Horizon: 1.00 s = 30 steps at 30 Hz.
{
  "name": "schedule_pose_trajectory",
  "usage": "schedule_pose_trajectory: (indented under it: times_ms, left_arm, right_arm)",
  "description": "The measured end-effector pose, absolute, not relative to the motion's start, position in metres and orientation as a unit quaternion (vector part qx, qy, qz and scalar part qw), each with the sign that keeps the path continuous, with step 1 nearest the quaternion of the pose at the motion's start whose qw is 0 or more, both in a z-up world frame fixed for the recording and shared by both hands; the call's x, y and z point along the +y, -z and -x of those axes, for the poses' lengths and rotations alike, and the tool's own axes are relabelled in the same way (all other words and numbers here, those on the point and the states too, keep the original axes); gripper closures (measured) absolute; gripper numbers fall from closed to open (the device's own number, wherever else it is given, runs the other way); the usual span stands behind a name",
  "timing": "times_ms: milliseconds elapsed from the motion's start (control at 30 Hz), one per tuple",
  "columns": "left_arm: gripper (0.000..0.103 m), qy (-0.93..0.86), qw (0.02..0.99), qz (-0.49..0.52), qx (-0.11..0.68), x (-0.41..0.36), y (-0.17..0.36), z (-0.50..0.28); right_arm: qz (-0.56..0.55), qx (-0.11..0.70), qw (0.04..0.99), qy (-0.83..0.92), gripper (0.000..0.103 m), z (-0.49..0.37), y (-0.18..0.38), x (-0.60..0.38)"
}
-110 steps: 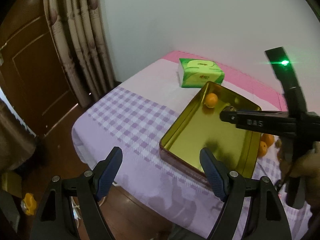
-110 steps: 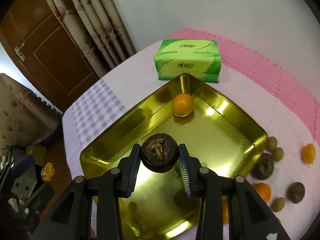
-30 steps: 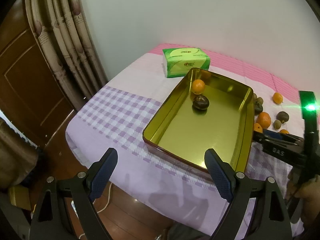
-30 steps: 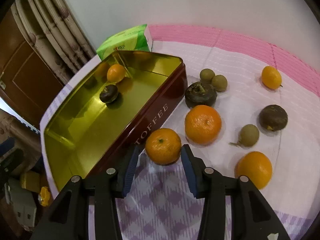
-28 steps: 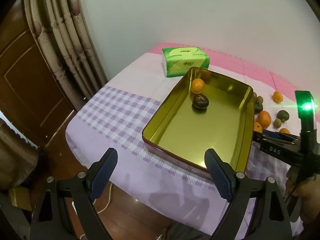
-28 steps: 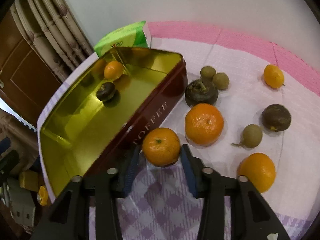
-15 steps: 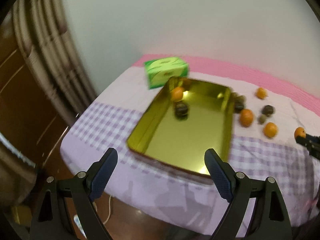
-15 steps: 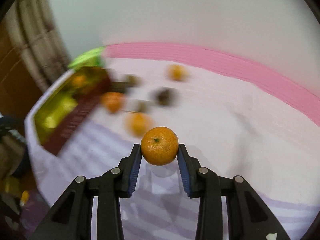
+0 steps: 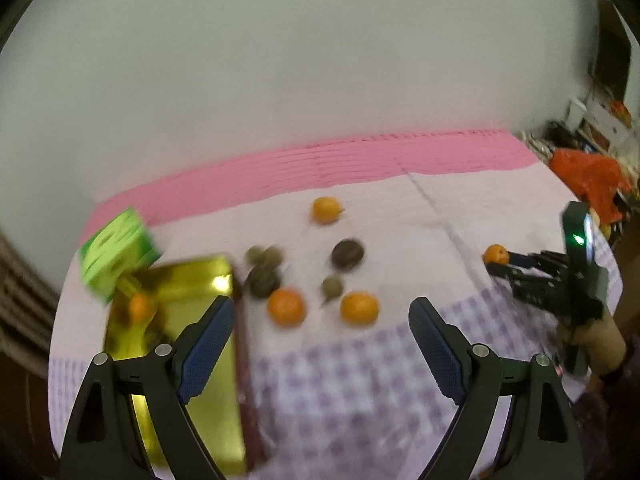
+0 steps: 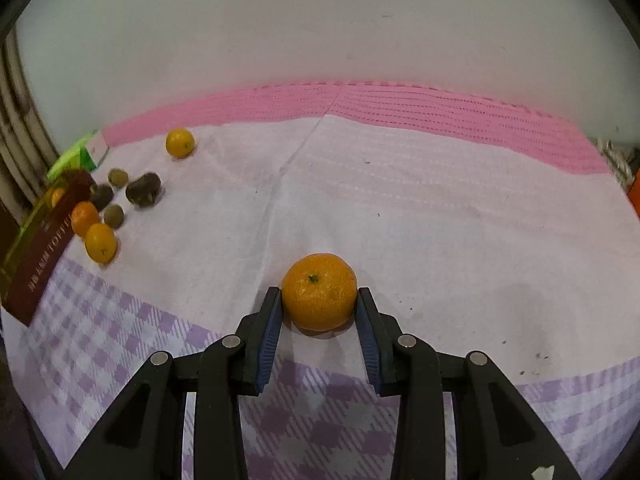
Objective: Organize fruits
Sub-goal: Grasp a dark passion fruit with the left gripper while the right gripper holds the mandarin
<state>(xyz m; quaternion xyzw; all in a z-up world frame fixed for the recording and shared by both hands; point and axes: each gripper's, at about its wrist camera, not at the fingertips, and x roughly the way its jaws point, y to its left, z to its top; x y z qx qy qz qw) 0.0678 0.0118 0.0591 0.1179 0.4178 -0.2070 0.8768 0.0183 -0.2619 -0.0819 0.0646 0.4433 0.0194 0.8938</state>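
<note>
Left wrist view, blurred: the left gripper (image 9: 322, 330) is wide apart, nothing between the pads, above the checked part of the cloth (image 9: 360, 380). The tin (image 9: 176, 360) is the landmark, at bottom left, w/ one small orange (image 9: 139, 306) inside near its far end. A green box (image 9: 116, 250) stands just behind the tin. Right of the tin, on the cloth: two oranges (image 9: 286, 306), a dark fruit (image 9: 347, 253), several small greenish fruits (image 9: 332, 286), and one more orange (image 9: 326, 210) further back. Far right of the tin, well apart, the right gripper (image 9: 494, 261) holds an orange at its tips; a hand (image 9: 596, 336) is below it.

Right wrist view, sharp: the right gripper (image 10: 319, 304) is clenched on a mandarin (image 10: 319, 291), both pads pressing its sides; the jaws were closing in the last moment. The mandarin sits low, close above the cloth (image 10: 440, 220); touching or not, cannot tell. The tin (image 10: 44, 240) is far left, red side w/ letters, and the other fruits (image 10: 100, 242) lie just beside it. The mandarin is well apart from the tin, to its right.
</note>
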Motion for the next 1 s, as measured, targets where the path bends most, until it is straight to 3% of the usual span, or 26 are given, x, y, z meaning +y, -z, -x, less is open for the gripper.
schedule_pose_trajectory:
  times_ms: [367, 533, 667, 1000]
  left_arm:
    - [0.019, 0.211, 0.829, -0.198, 0.478, -0.061, 0.025, -0.154]
    - [0.038, 0.196, 0.809, -0.205, 0.515, -0.063, 0.057, -0.179]
    - [0.067, 0.216, 0.800, -0.191, 0.527, -0.067, 0.069, -0.186]
    - [0.067, 0.203, 0.839, -0.088, 0.498, -0.050, 0.012, -0.131]
  right_arm:
    - [-0.117, 0.430, 0.894, -0.044, 0.068, -0.023, 0.089, -0.267]
    - [-0.129, 0.428, 0.893, -0.050, 0.067, -0.024, 0.090, -0.270]
    - [-0.131, 0.428, 0.893, -0.052, 0.067, -0.023, 0.090, -0.271]
    - [-0.131, 0.428, 0.893, -0.051, 0.067, -0.023, 0.092, -0.270]
